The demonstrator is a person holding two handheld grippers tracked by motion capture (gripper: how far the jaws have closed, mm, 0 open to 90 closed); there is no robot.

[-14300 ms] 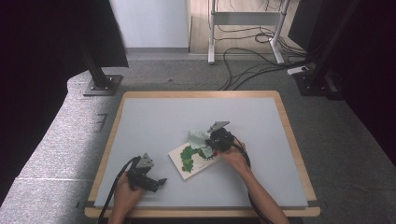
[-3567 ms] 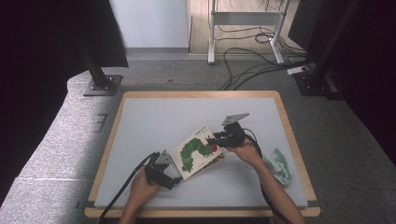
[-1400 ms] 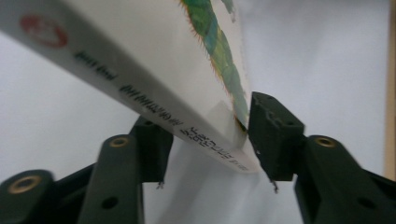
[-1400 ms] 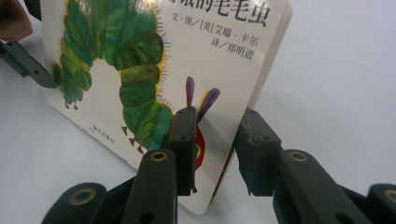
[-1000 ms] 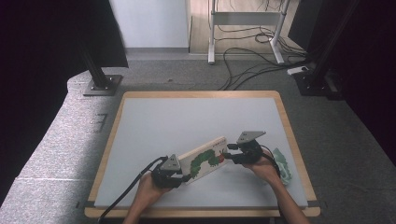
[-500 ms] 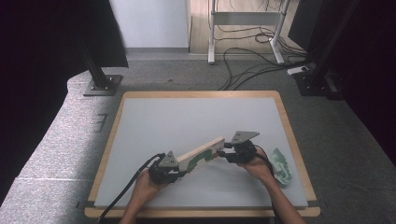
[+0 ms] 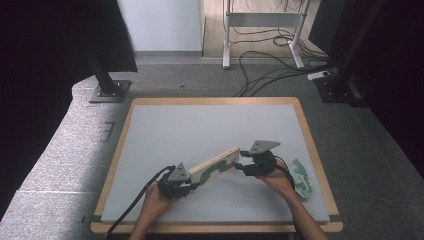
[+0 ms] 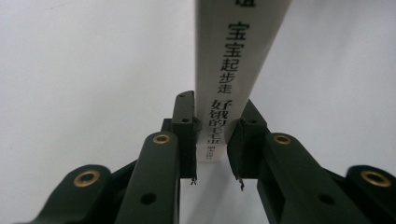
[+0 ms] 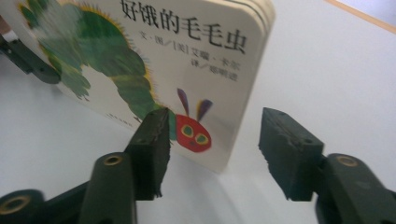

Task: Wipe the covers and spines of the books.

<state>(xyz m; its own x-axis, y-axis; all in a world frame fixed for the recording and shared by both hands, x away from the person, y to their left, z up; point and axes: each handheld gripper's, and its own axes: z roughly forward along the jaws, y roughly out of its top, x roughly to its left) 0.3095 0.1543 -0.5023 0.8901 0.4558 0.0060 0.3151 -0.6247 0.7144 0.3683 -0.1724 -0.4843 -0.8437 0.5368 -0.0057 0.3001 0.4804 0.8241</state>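
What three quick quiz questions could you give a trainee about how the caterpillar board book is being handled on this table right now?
1. True or false: the board book lies flat on the table.
2. Which gripper clamps the book's spine: A) left gripper, B) right gripper, C) neither?
3. What lies at the table's right edge beside the person's right forearm?

Key
1. False: it stands tilted up on edge between the two grippers.
2. A: the left fingers press on the spine; the right gripper's have just been opening and stand apart at the cover's corner.
3. A crumpled green and white wrapper.
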